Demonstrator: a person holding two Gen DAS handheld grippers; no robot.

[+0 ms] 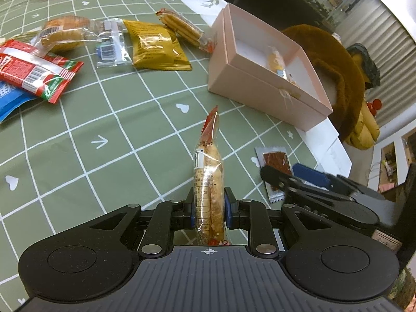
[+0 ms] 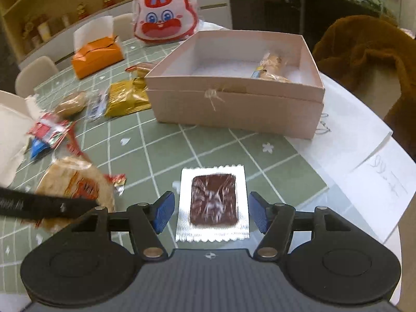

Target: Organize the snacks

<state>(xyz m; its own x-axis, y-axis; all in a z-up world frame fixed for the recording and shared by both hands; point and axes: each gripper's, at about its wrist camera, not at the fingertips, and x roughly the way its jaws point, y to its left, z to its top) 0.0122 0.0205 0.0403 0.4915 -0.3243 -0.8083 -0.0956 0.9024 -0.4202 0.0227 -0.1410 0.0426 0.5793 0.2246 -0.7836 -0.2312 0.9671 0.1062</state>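
A green checked tabletop (image 1: 109, 119) carries scattered snacks, with an open pink box (image 1: 267, 96) as the landmark. Far left of the box lies a red-and-white packet (image 1: 39, 72), then a clear-wrapped bun (image 1: 65, 32), then a yellow packet (image 1: 156, 45), and a biscuit packet (image 1: 183, 28) just beside the box's left wall. Inside the box rests one wrapped snack (image 1: 277, 62). In front of the box, the left gripper (image 1: 209, 208) is clamped narrowly on a clear-wrapped rice cracker (image 1: 208, 171), held on edge above the cloth. Right of that, also in front of the box, a silver sachet with a dark brown square (image 2: 213, 202) lies flat on the tabletop between the fingers of the right gripper (image 2: 212, 213), which stands about half wide, its blue pads (image 2: 163, 214) clear of the sachet's edges.
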